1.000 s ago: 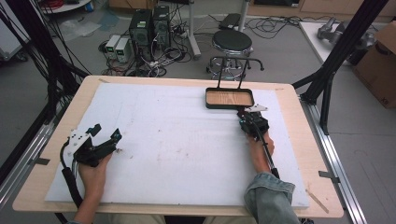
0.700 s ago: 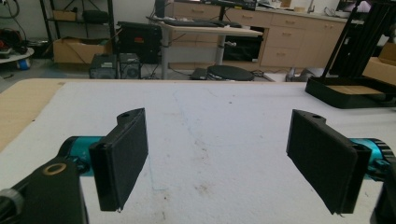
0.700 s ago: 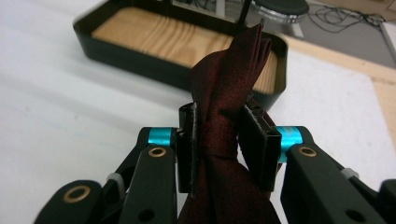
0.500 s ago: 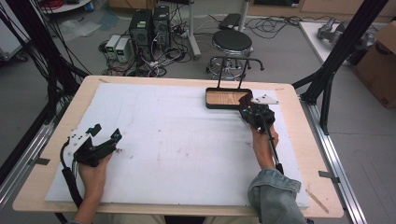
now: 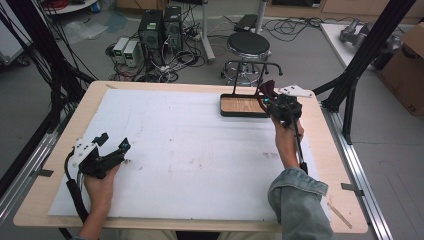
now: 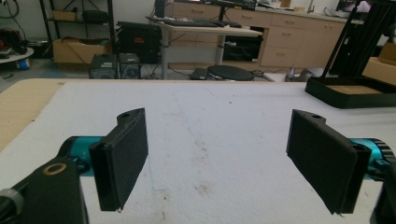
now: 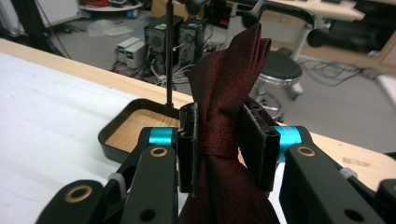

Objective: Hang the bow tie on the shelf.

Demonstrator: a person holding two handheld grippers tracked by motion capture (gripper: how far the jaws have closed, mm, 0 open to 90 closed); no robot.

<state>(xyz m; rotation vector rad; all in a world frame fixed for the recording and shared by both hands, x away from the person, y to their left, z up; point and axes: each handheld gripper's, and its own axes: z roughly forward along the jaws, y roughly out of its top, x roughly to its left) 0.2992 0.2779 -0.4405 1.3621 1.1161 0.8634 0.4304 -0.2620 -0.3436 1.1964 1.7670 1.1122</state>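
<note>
We are holding a dark red cloth point(image 7: 224, 107) in the right tool point(image 7: 223, 140); in the right gripper view its two black jaws are clenching the bunched fabric at the lower centre of the frame, and the cloth is rising in a folded peak above them and hanging below them. In the high view the right tool point(image 5: 270, 95) is sitting in the upper right of the frame, up off the worktop point(image 5: 60, 125), with a bit of the cloth point(image 5: 266, 89) showing at its tip. Just to its left in that view a black tray point(image 5: 240, 113) with a wooden floor is lying on the white sheet point(image 5: 190, 150) that is covering the worktop; in the right gripper view the tray point(image 7: 112, 135) is lying behind and to the left of the jaws, with a thin black post point(image 7: 169, 56) standing up from it.

We are resting the left tool point(image 5: 112, 142) at the lower left of the high view, well apart from the tray. In the left gripper view the left tool point(image 6: 219, 158) is released: its jaws are standing wide with bare sheet point(image 6: 210, 121) between them, and the tray point(image 6: 345, 95) is showing at the upper right.
</note>
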